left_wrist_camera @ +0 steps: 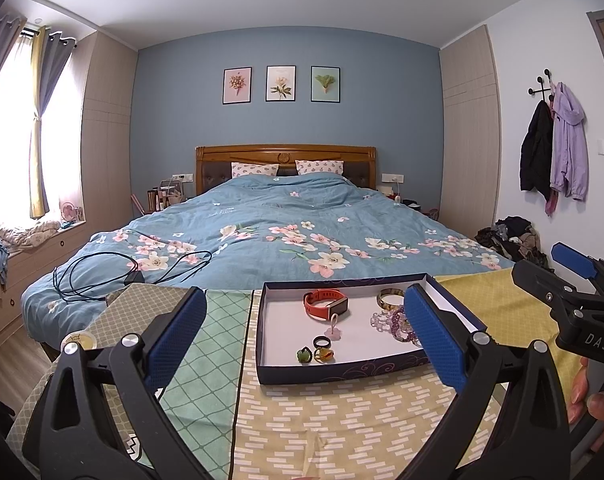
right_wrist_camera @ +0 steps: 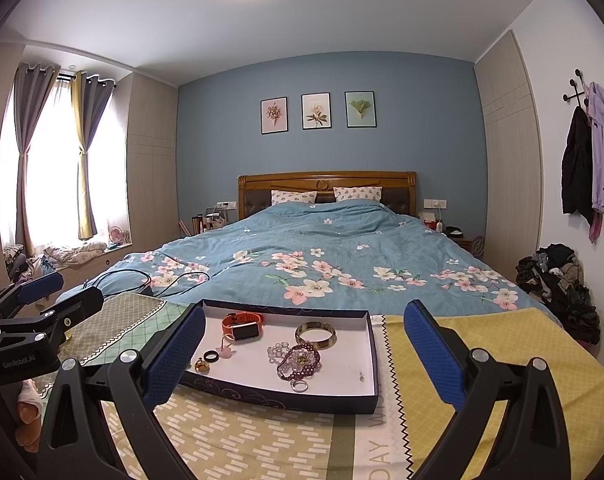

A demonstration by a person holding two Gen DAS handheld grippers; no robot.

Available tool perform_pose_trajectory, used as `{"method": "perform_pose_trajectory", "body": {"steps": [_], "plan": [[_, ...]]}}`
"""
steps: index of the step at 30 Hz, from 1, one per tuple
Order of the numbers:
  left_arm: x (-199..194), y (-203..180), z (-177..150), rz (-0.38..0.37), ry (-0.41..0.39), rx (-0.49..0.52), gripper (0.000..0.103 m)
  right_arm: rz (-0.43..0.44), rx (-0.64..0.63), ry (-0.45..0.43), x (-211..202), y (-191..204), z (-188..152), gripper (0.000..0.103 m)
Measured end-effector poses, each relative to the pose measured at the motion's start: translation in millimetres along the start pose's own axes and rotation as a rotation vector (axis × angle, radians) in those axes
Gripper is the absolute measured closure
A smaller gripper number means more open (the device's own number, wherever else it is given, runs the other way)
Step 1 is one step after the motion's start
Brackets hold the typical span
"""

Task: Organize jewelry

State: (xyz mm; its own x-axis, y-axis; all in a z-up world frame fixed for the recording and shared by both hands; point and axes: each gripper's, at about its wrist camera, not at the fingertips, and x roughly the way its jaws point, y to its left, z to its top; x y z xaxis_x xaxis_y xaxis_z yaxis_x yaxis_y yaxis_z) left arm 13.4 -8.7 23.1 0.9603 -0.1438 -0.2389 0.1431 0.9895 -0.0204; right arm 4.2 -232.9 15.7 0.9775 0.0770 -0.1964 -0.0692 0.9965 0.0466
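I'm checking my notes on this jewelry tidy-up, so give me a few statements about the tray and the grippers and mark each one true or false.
1. The orange watch lies inside the dark tray. True.
2. The left gripper is shut on a ring. False: it is open and holds nothing.
3. The bangle lies on the bed quilt. False: it lies in the tray, beside the watch.
4. The right gripper is open and empty. True.
5. A purple bead bracelet lies in the tray. True.
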Motion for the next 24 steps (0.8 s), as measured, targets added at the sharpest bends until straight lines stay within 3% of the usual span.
{"method": "perform_pose_trajectory", "body": {"steps": [17,21,24], "plan": [[-3,-5,-2,0.011,-0.025,0.038,0.005,0.001,-0.002,0.011,1,-1,0,0.007],[6,0,-4,0.007,0.032,0.022,0.005,-0.002,-0.012,0.056,7,-10,-5,0.007],[21,6,-8,0.016,0.106,0.025,0.005,-0.037,-0.007,0.164,23,-32,-11,0.007]]}}
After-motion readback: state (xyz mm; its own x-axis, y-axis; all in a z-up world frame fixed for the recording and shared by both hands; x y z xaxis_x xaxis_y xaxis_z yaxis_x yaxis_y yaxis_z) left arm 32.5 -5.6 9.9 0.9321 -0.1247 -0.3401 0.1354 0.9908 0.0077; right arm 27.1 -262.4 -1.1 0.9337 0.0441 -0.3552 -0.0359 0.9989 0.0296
